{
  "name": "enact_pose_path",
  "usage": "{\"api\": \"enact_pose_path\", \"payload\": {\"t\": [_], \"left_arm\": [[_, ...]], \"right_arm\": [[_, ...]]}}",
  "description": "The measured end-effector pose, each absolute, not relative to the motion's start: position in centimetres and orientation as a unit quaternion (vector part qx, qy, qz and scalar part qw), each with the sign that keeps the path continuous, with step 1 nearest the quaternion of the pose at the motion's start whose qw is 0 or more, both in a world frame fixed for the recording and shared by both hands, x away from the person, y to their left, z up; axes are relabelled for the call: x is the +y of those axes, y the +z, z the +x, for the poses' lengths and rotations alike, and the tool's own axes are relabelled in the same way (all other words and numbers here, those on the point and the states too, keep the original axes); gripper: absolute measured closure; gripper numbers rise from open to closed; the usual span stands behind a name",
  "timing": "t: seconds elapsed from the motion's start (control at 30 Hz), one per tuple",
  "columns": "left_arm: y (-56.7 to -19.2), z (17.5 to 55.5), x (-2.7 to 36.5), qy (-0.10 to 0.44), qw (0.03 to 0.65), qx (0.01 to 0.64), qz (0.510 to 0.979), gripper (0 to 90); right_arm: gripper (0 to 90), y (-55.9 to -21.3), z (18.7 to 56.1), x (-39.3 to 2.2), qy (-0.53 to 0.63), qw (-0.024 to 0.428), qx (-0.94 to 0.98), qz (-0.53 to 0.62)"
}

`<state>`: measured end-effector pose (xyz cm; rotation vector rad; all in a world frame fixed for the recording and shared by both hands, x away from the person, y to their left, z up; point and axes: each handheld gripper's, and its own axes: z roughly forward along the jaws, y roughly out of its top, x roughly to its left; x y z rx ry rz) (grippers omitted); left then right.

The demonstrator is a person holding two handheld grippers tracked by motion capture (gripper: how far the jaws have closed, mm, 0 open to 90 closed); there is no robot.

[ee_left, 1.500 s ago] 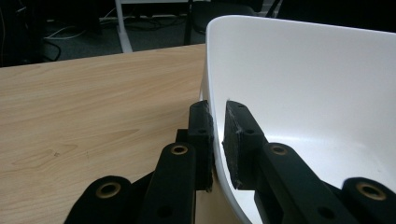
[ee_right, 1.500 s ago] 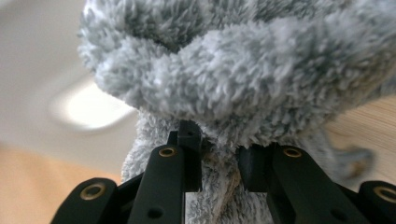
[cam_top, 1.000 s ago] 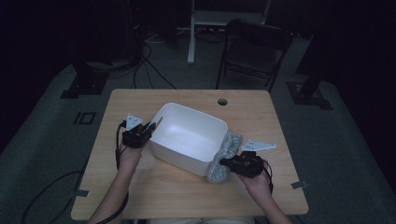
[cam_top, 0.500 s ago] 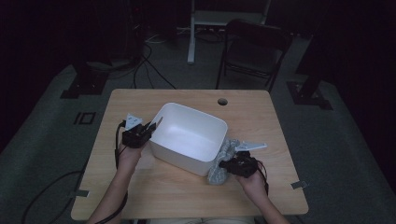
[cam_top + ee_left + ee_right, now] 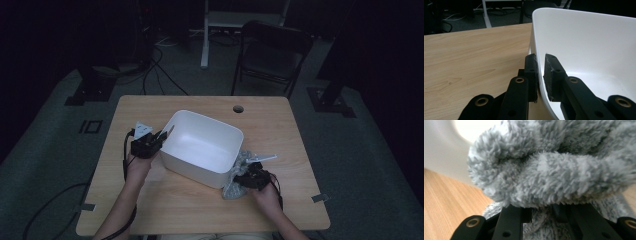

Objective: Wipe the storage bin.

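A white plastic tub [image 5: 205,118] stands in the middle of the wooden table [image 5: 175,200]. My left gripper [image 5: 162,136] grips the tub's left rim; in the left gripper view the gripper [image 5: 540,75] has one pad outside and one inside the tub wall [image 5: 584,45], pressed on it. A fluffy grey cloth [image 5: 231,189] lies bunched against the tub's near right corner. My right gripper [image 5: 243,175] is shut on it, low by the table. In the right gripper view the cloth [image 5: 554,170] bulges over the gripper [image 5: 541,213] and hides its tips.
A round cable hole [image 5: 238,108] sits near the table's far edge. A dark folding chair [image 5: 272,50] stands behind the table, with cables [image 5: 165,55] on the floor to the far left. The table's near edge lies just behind both hands.
My right gripper has come down and slightly toward me with the grey cloth, from the tub's right rim to the table beside it. The left gripper and the tub have stayed put.
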<state>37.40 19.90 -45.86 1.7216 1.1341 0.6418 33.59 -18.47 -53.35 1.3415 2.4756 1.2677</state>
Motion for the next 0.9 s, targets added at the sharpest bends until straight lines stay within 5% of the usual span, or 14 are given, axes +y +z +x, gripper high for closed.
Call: {"api": "enact_pose_path", "payload": {"t": [0.13, 0.5, 0.9], "left_arm": [[-45.8, 37.4, 19.8, 0.269, 0.465, 0.462, 0.706, 80.9], [-45.9, 37.4, 19.7, 0.266, 0.47, 0.46, 0.705, 80.9], [-45.9, 37.4, 19.7, 0.259, 0.473, 0.459, 0.706, 80.6]], "right_arm": [[73.2, -53.4, 33.8, -18.6, 0.41, 0.014, 0.799, 0.44], [73.0, -46.7, 31.3, -20.8, 0.516, 0.035, 0.761, 0.391], [73.4, -49.2, 32.3, -19.2, 0.468, 0.047, 0.779, 0.414]]}}
